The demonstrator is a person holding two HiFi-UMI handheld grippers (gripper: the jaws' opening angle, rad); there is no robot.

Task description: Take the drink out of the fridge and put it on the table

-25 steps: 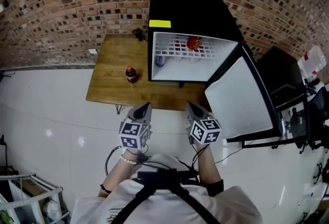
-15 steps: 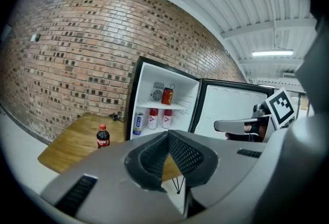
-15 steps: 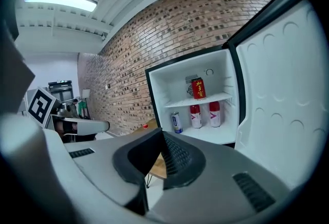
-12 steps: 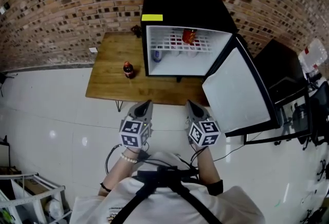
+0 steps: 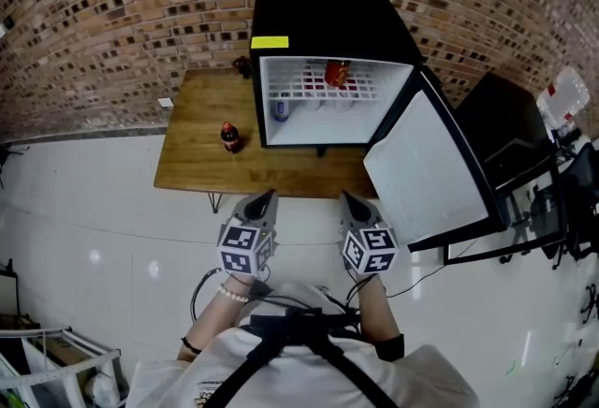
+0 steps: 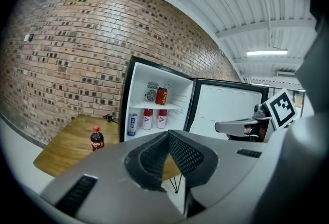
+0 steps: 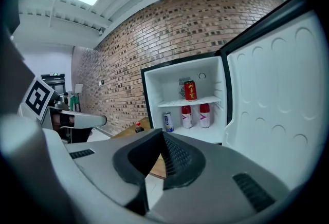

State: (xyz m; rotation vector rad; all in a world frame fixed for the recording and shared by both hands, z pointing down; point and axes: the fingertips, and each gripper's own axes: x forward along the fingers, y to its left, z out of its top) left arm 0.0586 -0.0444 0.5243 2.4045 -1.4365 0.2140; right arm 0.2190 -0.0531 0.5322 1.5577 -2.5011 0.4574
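Left gripper [image 5: 261,202] and right gripper [image 5: 352,202] were closed, empty, over free floor [image 5: 103,200] before the bench [image 5: 197,158] edge; the drink can [image 5: 336,73] stood inside the fridge [image 5: 328,18], its door [image 5: 426,172] wide open.

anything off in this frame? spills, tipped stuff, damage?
Nothing stands out. The fridge sits on the wooden table with its door swung wide open. The red can on its upper shelf and the cola bottle on the table both stand upright. No spill or damage shows.
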